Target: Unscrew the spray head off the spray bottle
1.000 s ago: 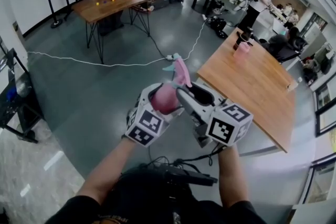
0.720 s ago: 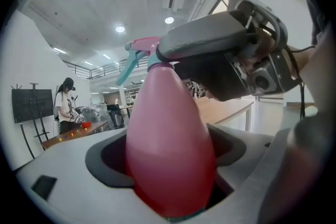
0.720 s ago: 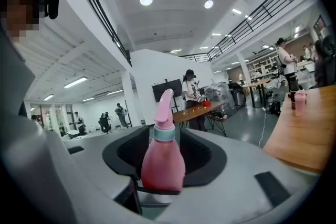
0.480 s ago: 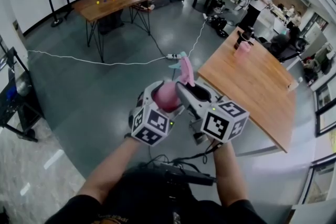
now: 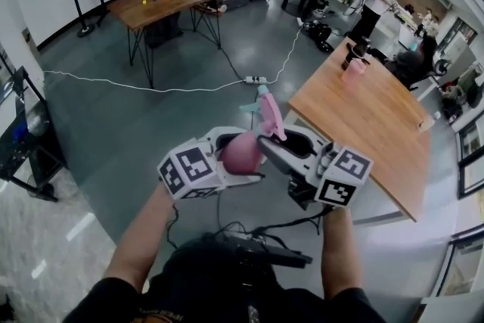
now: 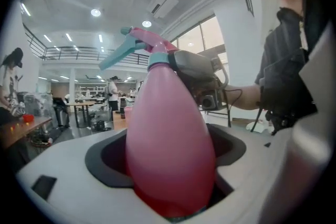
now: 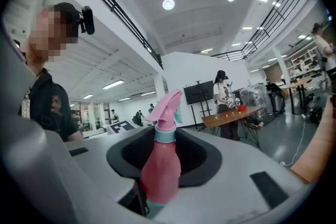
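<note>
A pink spray bottle is held in the air in front of the person, over the grey floor. Its pink spray head with teal trigger and collar points up and away. My left gripper is shut on the bottle's wide body. From the right, my right gripper reaches to the neck just under the teal collar. Its jaws are closing, with the narrow upper part of the bottle between them and touching. The spray head stands above those jaws.
A long wooden table stands close on the right, with a pink cup at its far end. A white cable crosses the floor ahead. Another table and several people are farther back.
The left gripper has rolled, and its marker cube has swung out to the left. The right gripper has drawn in on the bottle's neck. The bottle has shifted slightly right.
</note>
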### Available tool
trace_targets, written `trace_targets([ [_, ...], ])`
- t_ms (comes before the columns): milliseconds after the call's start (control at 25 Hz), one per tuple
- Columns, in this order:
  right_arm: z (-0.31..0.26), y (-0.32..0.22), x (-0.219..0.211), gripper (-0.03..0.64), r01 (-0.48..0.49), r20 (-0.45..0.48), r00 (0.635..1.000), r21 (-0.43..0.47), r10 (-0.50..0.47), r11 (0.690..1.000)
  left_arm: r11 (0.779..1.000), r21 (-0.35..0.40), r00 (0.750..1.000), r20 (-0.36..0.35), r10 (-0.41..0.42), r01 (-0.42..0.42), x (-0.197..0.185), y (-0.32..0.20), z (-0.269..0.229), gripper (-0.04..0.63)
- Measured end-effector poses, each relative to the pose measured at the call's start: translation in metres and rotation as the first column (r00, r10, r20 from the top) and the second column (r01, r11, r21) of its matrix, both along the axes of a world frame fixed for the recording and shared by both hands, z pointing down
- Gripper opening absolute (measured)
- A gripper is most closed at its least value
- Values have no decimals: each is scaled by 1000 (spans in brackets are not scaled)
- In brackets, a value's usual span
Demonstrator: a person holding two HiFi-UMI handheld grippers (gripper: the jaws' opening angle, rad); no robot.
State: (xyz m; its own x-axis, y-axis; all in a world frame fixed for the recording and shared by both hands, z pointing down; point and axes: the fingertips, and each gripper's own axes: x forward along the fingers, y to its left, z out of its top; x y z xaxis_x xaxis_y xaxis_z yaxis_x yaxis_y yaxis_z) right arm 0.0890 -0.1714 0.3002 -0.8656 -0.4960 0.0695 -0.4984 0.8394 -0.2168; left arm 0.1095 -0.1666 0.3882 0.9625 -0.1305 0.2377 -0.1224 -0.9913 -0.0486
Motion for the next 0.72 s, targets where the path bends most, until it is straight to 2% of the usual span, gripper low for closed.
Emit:
trace_targets([
  [160,-5,17,-2,127,134,15,991,42,-135,990,991,-7,991,-11,130,-130,-3,20,-5,425],
  [280,-5,27,-2,127,207,36,977,68,-210,976,982,-14,982,-25,186,-187,-4,31,-7,425],
  [560,-8,39,0,127,283,67,955,83,-288,956,965,-27,965,-46,260,-261,-4,46,-11,425],
  [640,-8,38,1,127,269,72,959,83,-275,960,969,-21,968,-50,247,-248,-4,44,-12,425],
  [720,-8,33,1,133,218,51,973,92,-223,972,980,-6,979,-56,196,-197,-2,37,-12,425],
])
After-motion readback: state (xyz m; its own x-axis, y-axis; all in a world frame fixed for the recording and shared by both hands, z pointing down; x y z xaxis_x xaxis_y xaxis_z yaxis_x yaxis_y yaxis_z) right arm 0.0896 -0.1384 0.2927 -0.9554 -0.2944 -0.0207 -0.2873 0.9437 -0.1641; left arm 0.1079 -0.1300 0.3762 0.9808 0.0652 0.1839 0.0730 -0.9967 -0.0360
